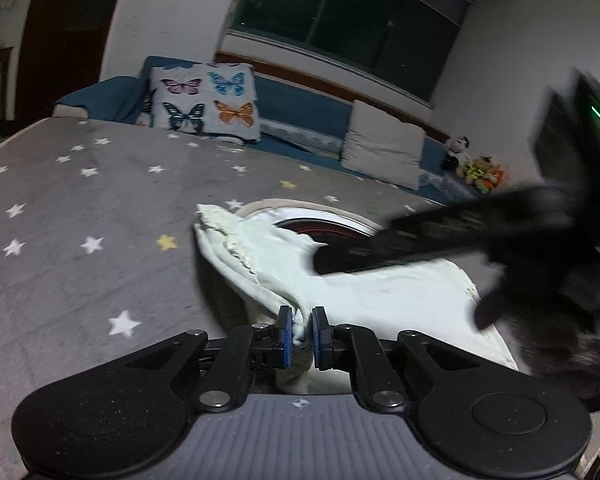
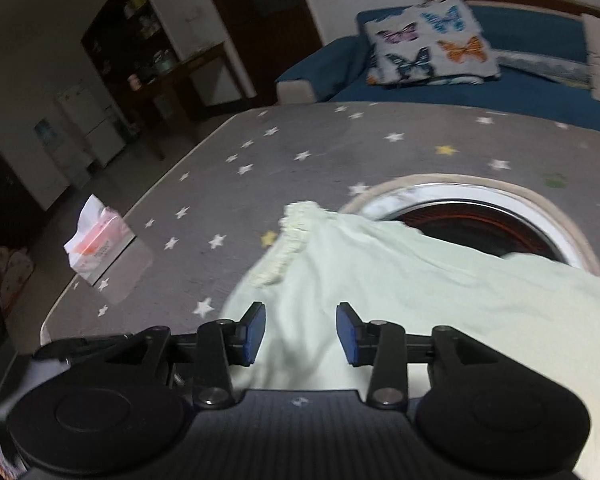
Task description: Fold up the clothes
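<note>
My left gripper point(image 1: 303, 326) pinches a fold of the pale green garment point(image 1: 380, 292), its blue pads pressed on the cloth at the near edge. My right gripper point(image 2: 301, 334) stands with its jaws apart above the same garment point(image 2: 420, 300), the pads clear of the fabric and nothing caught between them; in the left wrist view it shows as a dark blurred shape point(image 1: 440, 236) crossing over the cloth.

The garment lies on the grey star-patterned tabletop point(image 1: 80, 220), its frilled hem point(image 2: 292, 236) toward the far left, and part of it drapes over the rim of a round recessed opening point(image 2: 480, 196) in the table. The inside of the opening shows dark with red rings; what lies in it I cannot tell.

To the left the table is bare right out to its edge, where a tissue pack point(image 2: 98, 240) sits near the corner. Beyond the far edge runs a blue sofa point(image 1: 300, 108) with a butterfly cushion point(image 1: 206, 100).
</note>
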Available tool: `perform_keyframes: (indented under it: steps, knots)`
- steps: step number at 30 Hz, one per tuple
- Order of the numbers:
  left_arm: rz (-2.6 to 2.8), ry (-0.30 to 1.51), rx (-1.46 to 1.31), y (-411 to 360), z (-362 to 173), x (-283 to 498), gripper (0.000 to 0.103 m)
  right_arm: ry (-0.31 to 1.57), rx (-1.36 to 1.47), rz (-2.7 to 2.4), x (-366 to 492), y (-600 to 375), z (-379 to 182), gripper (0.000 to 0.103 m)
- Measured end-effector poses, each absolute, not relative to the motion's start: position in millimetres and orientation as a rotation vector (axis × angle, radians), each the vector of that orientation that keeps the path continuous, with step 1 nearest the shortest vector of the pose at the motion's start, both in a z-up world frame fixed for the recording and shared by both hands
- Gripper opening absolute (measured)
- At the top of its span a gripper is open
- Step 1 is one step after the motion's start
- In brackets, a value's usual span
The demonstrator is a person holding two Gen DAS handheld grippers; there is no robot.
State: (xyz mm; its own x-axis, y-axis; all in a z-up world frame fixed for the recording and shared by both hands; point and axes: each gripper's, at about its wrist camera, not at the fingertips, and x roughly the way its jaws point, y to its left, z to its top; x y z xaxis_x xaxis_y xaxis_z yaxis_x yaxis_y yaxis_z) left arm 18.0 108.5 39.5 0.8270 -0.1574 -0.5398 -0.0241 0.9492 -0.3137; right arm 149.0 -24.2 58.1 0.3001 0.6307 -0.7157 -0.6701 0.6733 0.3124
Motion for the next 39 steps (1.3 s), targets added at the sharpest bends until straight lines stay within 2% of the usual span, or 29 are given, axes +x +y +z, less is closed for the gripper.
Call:
perform_keyframes:
  steps: [4, 12, 14, 15, 16, 21, 24, 25, 26, 28, 29, 35, 36, 39]
  knots:
    - [-0.102, 0.6, -0.3, 98, 37, 23, 0.011, 0.947, -0.116, 0.898, 157, 11, 55, 0.05]
    - [-0.146, 0.608, -0.277, 82, 32, 31, 0.011, 0.93, -0.342, 0.886, 157, 59, 39, 0.049]
    - [-0.153, 0.612, -0.273, 79, 31, 32, 0.011, 0.912, -0.388, 0.862, 156, 66, 34, 0.042]
    - [-0.156, 0.613, -0.272, 79, 31, 32, 0.011, 0.901, -0.407, 0.85, 156, 68, 31, 0.029]
    - [-0.16, 0.614, -0.272, 78, 31, 32, 0.011, 0.89, -0.412, 0.841, 155, 67, 31, 0.02]
    - [-0.187, 0.612, -0.267, 75, 34, 32, 0.014, 0.869, -0.309, 0.811, 160, 41, 37, 0.014]
    - [-0.201, 0.605, -0.246, 67, 37, 32, 0.032, 0.871, -0.205, 0.79, 167, 15, 43, 0.013]
    - [-0.203, 0.604, -0.239, 64, 38, 33, 0.044, 0.873, -0.169, 0.781, 169, 4, 45, 0.012]
    - [-0.205, 0.603, -0.232, 62, 39, 34, 0.048, 0.875, -0.138, 0.771, 171, -7, 45, 0.012]
    - [-0.208, 0.602, -0.218, 55, 41, 35, 0.051, 0.877, -0.075, 0.75, 175, -29, 47, 0.012]
    - [-0.21, 0.605, -0.214, 52, 42, 37, 0.057, 0.88, -0.044, 0.74, 177, -41, 47, 0.012]
    - [-0.227, 0.612, -0.168, 28, 44, 49, 0.075, 0.907, 0.127, 0.671, 190, -115, 41, 0.01]
    - [-0.23, 0.614, -0.16, 25, 43, 52, 0.076, 0.909, 0.15, 0.659, 191, -127, 39, 0.007]
    - [-0.238, 0.63, -0.138, 14, 39, 58, 0.081, 0.913, 0.222, 0.628, 194, -163, 35, 0.006]
